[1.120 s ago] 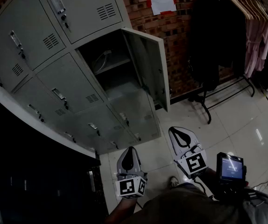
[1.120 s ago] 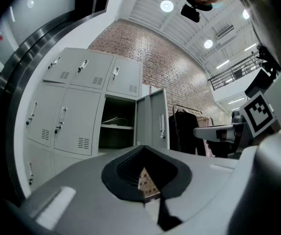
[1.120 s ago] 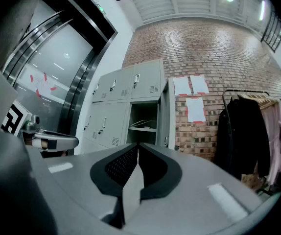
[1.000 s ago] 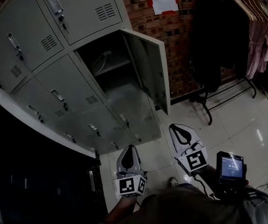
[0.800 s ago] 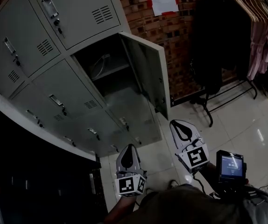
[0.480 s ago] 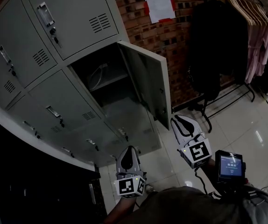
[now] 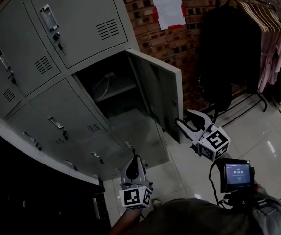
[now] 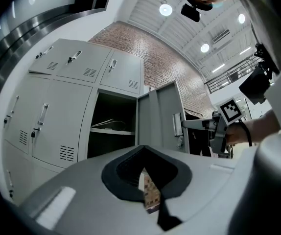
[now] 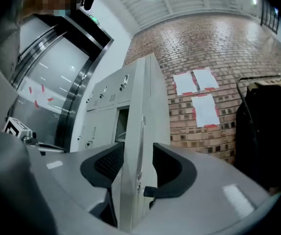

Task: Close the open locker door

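Note:
The grey locker bank has one open compartment, and its door stands swung out to the right. My right gripper is up at the door's lower free edge. In the right gripper view the door edge runs between the two jaws of that gripper; they are opening and stand wide, with a gap beside the metal. My left gripper hangs low in front of the lower lockers, jaws shut and empty. The left gripper view shows its jaws, the door and the right gripper at the latch.
Closed lockers surround the open one. A clothes rack with hanging garments stands to the right, against a brick wall with papers. A small screen device sits by the right hand. A dark cabinet is at lower left.
My right gripper has risen and gone forward to the door's lower edge, and its jaws have spread apart. The left gripper has barely moved.

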`<state>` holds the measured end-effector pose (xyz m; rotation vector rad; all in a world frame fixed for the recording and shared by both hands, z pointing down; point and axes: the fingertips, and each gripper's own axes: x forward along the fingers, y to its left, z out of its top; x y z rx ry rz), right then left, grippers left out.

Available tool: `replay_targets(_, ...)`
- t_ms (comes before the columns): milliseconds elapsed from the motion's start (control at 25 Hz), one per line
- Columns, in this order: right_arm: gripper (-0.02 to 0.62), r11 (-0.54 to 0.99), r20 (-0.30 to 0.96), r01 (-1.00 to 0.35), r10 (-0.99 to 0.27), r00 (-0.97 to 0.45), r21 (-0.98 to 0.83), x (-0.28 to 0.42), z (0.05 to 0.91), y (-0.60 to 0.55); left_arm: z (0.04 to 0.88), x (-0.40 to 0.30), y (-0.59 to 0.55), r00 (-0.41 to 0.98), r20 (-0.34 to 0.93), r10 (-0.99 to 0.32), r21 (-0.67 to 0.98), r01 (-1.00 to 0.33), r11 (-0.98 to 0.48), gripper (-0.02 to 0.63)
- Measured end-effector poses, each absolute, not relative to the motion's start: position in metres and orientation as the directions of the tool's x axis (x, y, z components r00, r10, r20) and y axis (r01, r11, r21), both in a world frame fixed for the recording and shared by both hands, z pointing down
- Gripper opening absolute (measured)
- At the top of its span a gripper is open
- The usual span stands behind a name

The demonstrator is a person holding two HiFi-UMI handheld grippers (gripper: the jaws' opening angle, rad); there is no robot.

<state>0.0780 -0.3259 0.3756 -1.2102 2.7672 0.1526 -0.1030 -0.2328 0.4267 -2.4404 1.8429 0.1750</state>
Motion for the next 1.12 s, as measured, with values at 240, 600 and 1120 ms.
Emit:
replay_targets(240,0.143,0.775,-0.170,-0.631,-0.617,-0.769,0.042,0.073,0.374,-0.326,0.426,-0.106,-0.233,0.239,-0.130,-0.962,0.000,-0.971,-0.241,0.000)
replay_targets(600,0.153,0.835,-0.152,-0.544,-0.528,-0.835,0.083,0.052,0.372,-0.315,0.425,-0.106,-0.227,0.209,-0.131,-0.969,-0.008,-0.978,-0.210,0.000)
replay_targets(1120,0.163,0.913,-0.131,-0.388,-0.372,-0.919,0.129,-0.026,0.368,-0.293,0.428,-0.152,-0.208,0.117,-0.131,-0.985,0.001,-0.993,-0.118,0.000)
